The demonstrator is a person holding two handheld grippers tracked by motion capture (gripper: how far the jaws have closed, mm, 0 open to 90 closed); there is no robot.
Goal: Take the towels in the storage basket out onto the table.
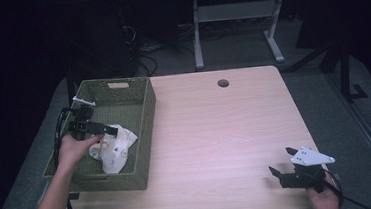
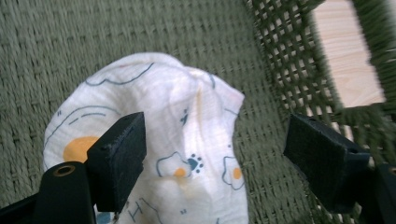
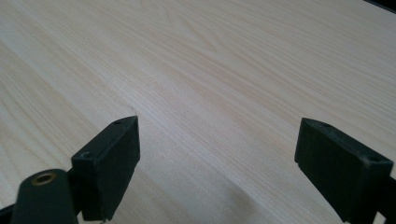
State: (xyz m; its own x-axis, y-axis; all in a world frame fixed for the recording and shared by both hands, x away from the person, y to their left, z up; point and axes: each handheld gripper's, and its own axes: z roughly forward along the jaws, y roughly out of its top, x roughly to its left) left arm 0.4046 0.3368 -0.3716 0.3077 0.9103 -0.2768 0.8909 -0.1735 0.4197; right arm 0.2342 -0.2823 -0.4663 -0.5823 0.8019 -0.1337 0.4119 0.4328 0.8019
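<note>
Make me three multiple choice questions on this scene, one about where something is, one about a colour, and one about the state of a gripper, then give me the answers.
1. Where does the crumpled white printed cloth lie?
A. inside the green woven basket
B. on the bare light wooden table
C. on the floor

2. What colour is the basket?
A. red
B. olive green
C. blue

3. How do the jaws of the left gripper stand?
A. shut on the cloth
B. shut on the basket rim
C. open above the cloth

Answers:
1. A, the cloth rests on the basket's woven bottom in the high view.
2. B, its weave is olive green in both views.
3. C, the left gripper view shows a wide gap between the jaws, with the cloth beneath.
</note>
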